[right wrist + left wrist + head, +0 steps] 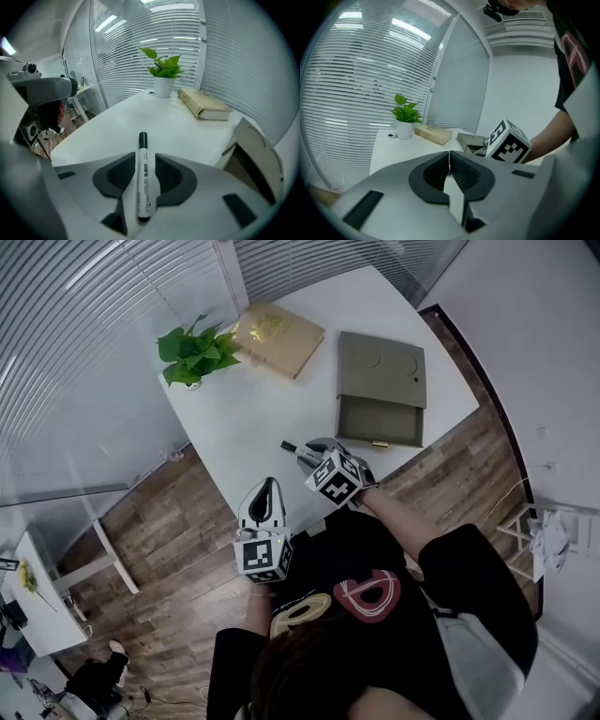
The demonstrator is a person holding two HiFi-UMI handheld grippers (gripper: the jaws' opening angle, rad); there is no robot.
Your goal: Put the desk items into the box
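A white table (253, 423) carried a plant (195, 354) at its far left corner, a tan book (277, 337) just beside the plant, and an open box (380, 418) to the right, its lid folded back. The right gripper (307, 452) hung over the table's near edge, a marker (289, 446) showing its dark end at the tip. The left gripper (266, 491) hung off the table, above the wooden floor (169, 521).

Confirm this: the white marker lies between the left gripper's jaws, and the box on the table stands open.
Not right: the white marker lies between the jaws of the right gripper, as the right gripper view shows; the left gripper is shut on nothing. The box on the table does stand open.
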